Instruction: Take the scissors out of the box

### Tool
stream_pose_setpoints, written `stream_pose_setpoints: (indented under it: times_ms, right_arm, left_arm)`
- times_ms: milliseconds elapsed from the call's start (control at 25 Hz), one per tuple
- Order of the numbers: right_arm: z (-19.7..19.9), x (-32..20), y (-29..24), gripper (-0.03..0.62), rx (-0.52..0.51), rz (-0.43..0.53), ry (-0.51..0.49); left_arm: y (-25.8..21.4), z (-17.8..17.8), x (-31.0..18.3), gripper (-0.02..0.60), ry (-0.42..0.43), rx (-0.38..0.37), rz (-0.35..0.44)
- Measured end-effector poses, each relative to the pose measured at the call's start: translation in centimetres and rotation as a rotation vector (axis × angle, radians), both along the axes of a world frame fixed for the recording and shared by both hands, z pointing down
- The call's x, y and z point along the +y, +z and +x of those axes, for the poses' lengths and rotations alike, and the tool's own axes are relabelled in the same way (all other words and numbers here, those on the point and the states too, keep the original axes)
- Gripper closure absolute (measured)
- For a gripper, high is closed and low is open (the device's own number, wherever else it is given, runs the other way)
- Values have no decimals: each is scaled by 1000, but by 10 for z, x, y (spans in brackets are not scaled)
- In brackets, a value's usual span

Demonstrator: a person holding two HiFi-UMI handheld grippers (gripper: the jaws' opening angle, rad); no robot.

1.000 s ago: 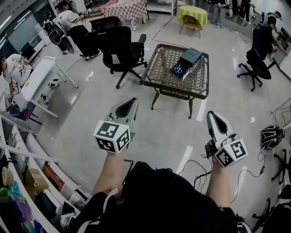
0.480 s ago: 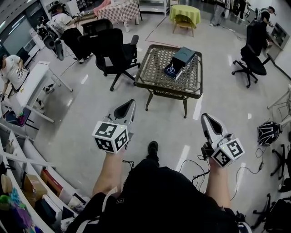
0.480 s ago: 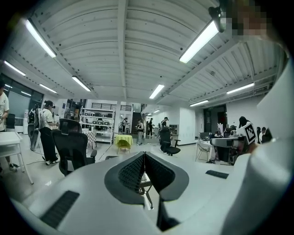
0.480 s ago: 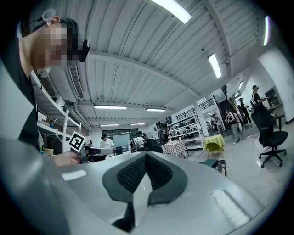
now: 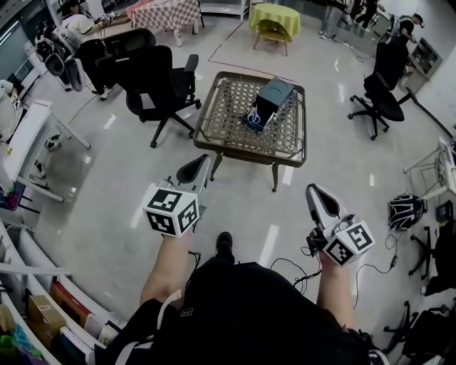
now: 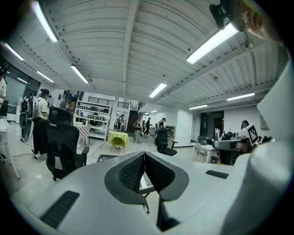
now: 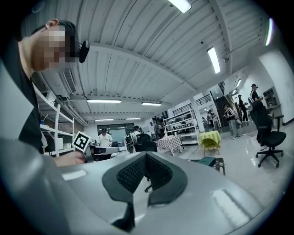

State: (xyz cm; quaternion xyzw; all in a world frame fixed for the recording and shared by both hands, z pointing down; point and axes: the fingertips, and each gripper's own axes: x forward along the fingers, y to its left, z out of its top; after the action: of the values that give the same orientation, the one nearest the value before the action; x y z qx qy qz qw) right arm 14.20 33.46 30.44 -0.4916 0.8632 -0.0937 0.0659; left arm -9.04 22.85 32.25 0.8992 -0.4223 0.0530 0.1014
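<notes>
A dark box lies tilted on the wicker coffee table ahead of me, and blue-handled scissors show at its open front. My left gripper is held out over the floor, well short of the table, its jaws pressed together with nothing between them. My right gripper is level with it on the right, also shut and empty. In the left gripper view the table peeks past the closed jaws. The box shows small beside the closed jaws in the right gripper view.
Black office chairs stand left of the table and another at the right. A yellow-covered table is behind, a white desk at left. Cables and a helmet lie on the floor. People stand at the room's edges.
I have walked toward the coffee table: it and the box sit lower and nearer in the head view. Both grippers moved forward with me and stayed shut.
</notes>
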Motion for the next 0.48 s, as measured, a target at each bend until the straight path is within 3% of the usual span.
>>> stream_pose_setpoints:
  times_ms: [240,480]
  right_arm:
    - [-17,-69,-2,583,5,-17,-13]
    - [-40,-126,1,583,13,-46,-35]
  left_arm:
    - [-2,7,-67,574,48,-1,-2]
    - [-4,-12,-115,574,41,25,0]
